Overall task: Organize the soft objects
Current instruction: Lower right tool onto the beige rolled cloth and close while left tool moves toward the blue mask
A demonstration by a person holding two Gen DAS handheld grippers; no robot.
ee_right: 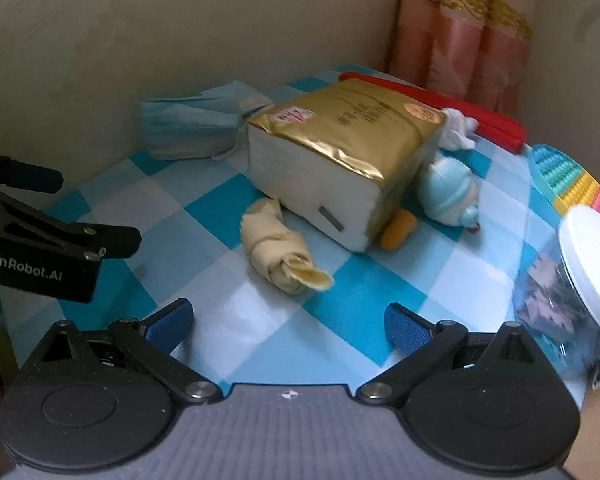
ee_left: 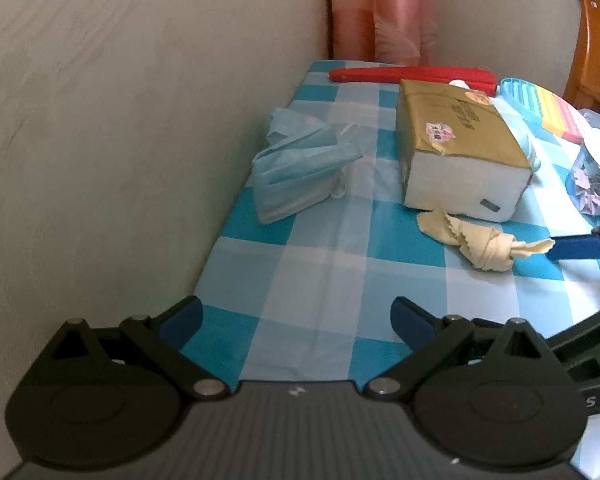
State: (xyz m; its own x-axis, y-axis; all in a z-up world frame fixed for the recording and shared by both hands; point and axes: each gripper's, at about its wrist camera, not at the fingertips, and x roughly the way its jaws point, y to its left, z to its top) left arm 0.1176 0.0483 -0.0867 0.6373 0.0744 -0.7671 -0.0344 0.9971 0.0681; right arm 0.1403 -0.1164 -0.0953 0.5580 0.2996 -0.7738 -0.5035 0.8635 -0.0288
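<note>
Both the left tool (ee_left: 296, 320) and the right tool (ee_right: 288, 320) hang released above the checked table (ee_left: 320, 280), gripping nothing. The knotted cream cloth (ee_right: 278, 250) lies just before the gold tissue pack (ee_right: 340, 152); the stack of blue face masks (ee_left: 296, 164) sits by the wall.

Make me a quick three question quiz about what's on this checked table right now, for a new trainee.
1. True or false: the left tongs grip the face masks.
2. What lies nearest the right tongs? A) red tool B) yellow cloth C) jar
3. Fill in: the gold tissue pack lies on its ____.

Key: 1 false, both tongs are open and empty; 2 B, the knotted yellow cloth; 3 side.
</note>
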